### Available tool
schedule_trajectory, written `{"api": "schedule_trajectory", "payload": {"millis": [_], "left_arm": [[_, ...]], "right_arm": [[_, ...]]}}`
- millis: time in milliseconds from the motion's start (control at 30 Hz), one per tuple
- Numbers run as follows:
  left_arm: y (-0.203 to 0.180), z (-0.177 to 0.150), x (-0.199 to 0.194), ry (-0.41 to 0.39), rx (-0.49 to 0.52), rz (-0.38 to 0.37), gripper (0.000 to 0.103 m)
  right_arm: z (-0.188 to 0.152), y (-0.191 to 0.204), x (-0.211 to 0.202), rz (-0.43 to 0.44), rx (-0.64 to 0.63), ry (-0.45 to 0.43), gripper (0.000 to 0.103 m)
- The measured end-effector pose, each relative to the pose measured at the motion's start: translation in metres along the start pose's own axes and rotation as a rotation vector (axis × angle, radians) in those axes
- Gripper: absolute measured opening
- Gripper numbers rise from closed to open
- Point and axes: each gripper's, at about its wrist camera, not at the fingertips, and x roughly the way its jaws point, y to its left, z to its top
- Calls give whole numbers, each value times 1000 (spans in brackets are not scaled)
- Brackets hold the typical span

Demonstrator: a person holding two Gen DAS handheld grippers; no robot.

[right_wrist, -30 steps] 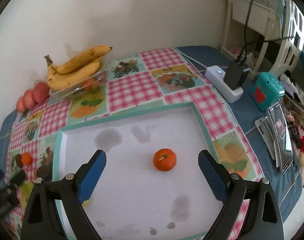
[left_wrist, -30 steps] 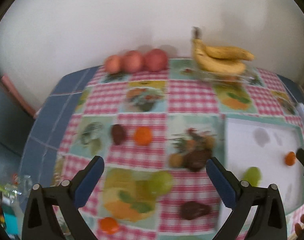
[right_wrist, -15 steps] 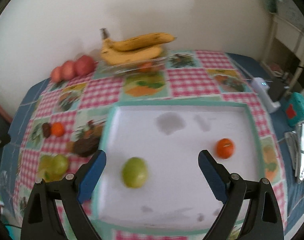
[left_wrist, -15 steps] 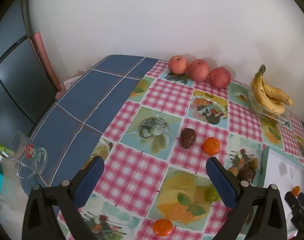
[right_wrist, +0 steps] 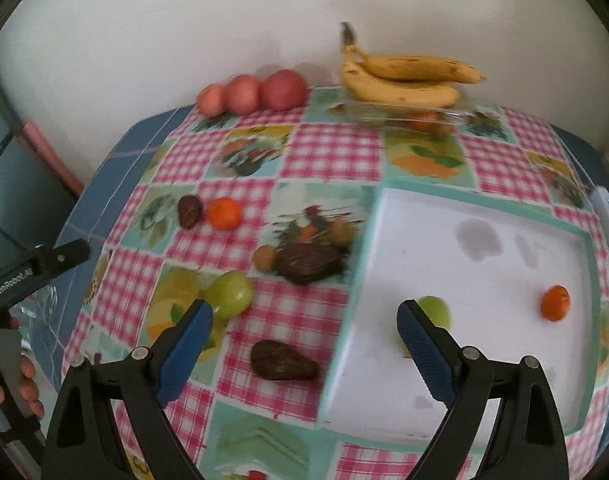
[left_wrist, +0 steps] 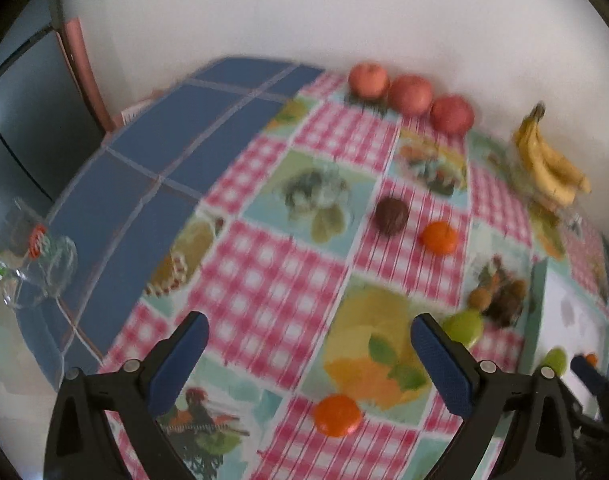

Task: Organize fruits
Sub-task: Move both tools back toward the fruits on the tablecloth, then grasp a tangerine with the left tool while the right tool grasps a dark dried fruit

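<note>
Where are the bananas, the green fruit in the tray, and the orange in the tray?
bananas [right_wrist: 404, 80], right wrist view, middle of the bunch.
green fruit [right_wrist: 438, 312], right wrist view, its top half.
orange [right_wrist: 555, 303], right wrist view, its centre.
tray [right_wrist: 484, 200], right wrist view, far rim.

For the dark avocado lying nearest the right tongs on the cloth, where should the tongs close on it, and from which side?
Probably across the fat middle of the avocado, coming down from above and in front. It lies flat on the checked cloth, long axis pointing toward the white tray, so the open right tongs would span its short width. Fruit-free cloth shows on its near and far sides.
</note>
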Motion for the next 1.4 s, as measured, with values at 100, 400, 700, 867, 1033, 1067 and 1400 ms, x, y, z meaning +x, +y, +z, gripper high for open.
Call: {"api": "schedule_trajectory", "payload": {"millis": [100, 400, 700, 867, 1033, 1067, 1400], "left_arm": [[-2, -13, 13, 56, 2, -30, 96], [-1, -46, 47, 239, -55, -110, 68], [-5, -62, 51, 264, -39, -111, 39], [-7, -60, 50, 252, -43, -117, 38], [-4, -46, 31, 176, -61, -157, 38], [-5, -44, 26, 159, -60, -164, 38], [-52, -32, 1, 62, 38, -196, 38]], "right_arm": [[-4, 11, 9, -9, -40, 17, 91], [-23, 23, 46, 13, -102, 132, 62], [-39, 32, 68, -21, -169, 206, 49], [-41, 33, 75, -54, -196, 215, 33], [-35, 31, 61, -23, -171, 172, 33], [-33, 30, 56, -12, -163, 158, 33], [-13, 6, 5, -5, -24, 41, 33]]}}
